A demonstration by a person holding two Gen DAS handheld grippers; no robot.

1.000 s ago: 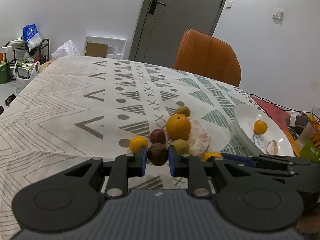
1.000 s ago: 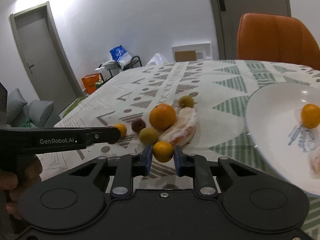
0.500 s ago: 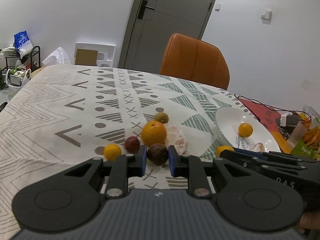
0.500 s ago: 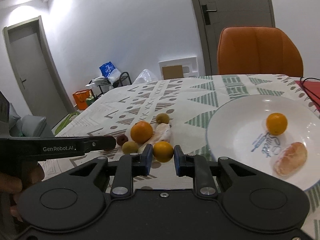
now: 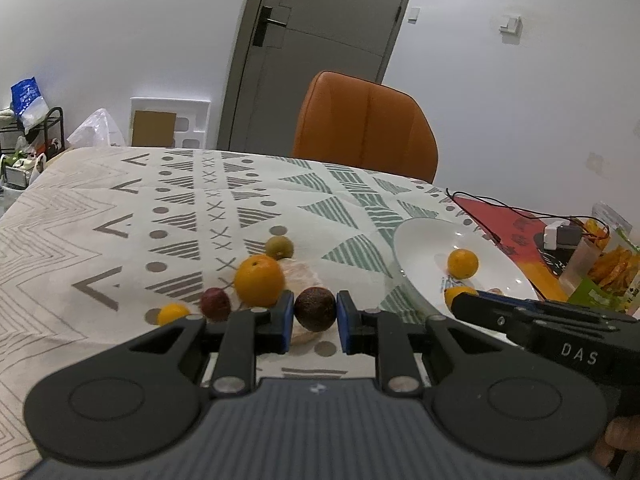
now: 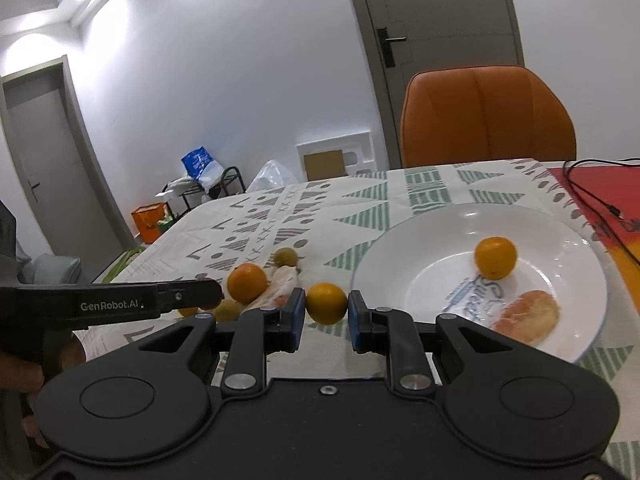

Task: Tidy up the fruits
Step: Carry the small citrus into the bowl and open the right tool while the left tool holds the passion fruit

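Left gripper (image 5: 316, 322) clamping dark fruit (image 5: 315, 309), right gripper (image 6: 327, 319) clamping small orange (image 6: 326, 303); keep fingers tight, release low inside plate (image 6: 400, 264).

We see the left tongs (image 5: 315, 322) as matt black plastic with glossy blue pads and small bright metal pivot pins; the body at 6 o'clock is ribbed grey plastic. The dark brown fruit (image 5: 315, 308) between them has a dull, rough, wrinkled skin. The right tongs (image 6: 327, 320) look the same, black and matt, gripping a smooth, faintly shiny small orange (image 6: 326, 303). The counter (image 5: 100, 220) wears a soft matt woven cloth with printed patterns. At 3 o'clock the plate (image 6: 400, 264) is glossy white ceramic, catching highlights. The chair (image 6: 486, 116) shows smooth orange leather-like upholstery with a slight sheen.
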